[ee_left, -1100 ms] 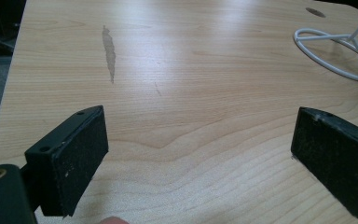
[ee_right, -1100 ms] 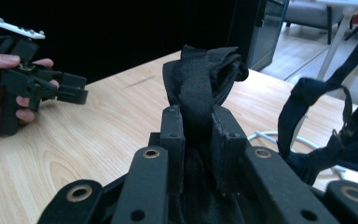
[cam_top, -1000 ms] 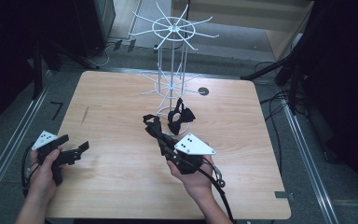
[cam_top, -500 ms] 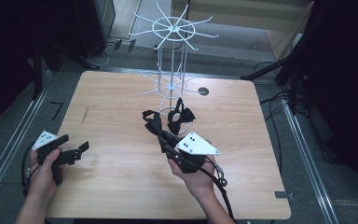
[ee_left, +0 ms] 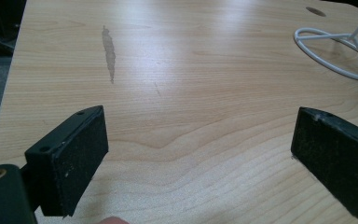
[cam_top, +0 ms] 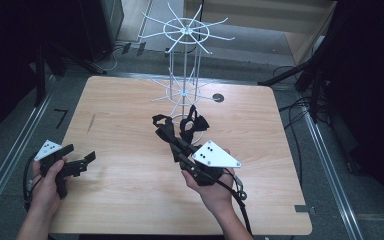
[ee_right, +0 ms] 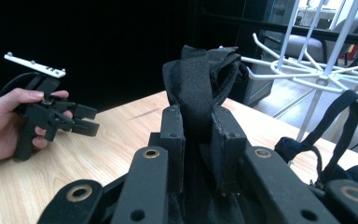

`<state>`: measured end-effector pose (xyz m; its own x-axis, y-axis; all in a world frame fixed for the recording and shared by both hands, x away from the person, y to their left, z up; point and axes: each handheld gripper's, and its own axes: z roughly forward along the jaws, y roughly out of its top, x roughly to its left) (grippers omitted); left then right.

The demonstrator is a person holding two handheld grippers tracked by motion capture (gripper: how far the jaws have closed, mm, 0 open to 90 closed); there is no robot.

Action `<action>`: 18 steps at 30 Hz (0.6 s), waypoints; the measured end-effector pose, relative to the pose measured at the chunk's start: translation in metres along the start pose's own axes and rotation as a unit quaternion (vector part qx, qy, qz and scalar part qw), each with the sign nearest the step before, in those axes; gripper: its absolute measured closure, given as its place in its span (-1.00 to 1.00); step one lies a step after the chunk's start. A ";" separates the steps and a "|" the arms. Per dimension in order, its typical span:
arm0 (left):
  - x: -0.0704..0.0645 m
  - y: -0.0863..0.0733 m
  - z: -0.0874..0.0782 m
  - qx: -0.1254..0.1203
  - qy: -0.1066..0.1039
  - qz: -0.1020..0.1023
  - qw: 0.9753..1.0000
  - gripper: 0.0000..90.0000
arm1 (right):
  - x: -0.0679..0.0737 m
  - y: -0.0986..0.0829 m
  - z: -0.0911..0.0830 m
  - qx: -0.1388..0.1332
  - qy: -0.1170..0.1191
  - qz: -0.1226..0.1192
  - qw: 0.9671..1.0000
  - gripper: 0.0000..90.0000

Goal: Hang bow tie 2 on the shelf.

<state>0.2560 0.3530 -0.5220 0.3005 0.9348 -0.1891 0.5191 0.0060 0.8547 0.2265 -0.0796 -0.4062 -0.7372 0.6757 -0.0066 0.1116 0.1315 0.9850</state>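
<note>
Black strap (ee_right: 200, 88) sits pinched in the right claw (cam_top: 172, 135), just before the white wire rack (cam_top: 184, 65); another strap (cam_top: 194, 122) hangs there. Left claw (cam_top: 80, 159) spread wide, well left, near the counter (cam_top: 130, 200) edge.

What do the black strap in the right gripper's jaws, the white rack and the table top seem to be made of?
Black strap: woven fabric, matte, going by its fuzzy weave and soft folds; likely nylon or elastic. White rack: thin wire with a smooth white coating, probably painted metal. Table: light wood-grain surface with a slight sheen; whether laminate or real wood cannot be told. The right gripper clamps the strap.
</note>
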 end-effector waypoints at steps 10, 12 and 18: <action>0.000 0.000 0.000 0.000 0.000 0.000 1.000 -0.91 | 0.000 0.008 -0.004 -0.018 -0.001 0.000 1.000 0.73; 0.000 0.000 0.000 0.000 0.000 0.001 1.000 -0.91 | -0.001 0.008 -0.004 -0.019 -0.004 0.000 1.000 0.73; 0.000 0.000 0.000 0.001 0.001 0.002 1.000 -0.91 | -0.004 0.005 0.000 -0.014 -0.010 0.001 1.000 0.73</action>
<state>0.2560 0.3526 -0.5220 0.3019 0.9353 -0.1847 0.5193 0.0011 0.8546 0.2295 -0.0818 -0.4016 -0.7232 0.6906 -0.0077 0.0942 0.1096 0.9895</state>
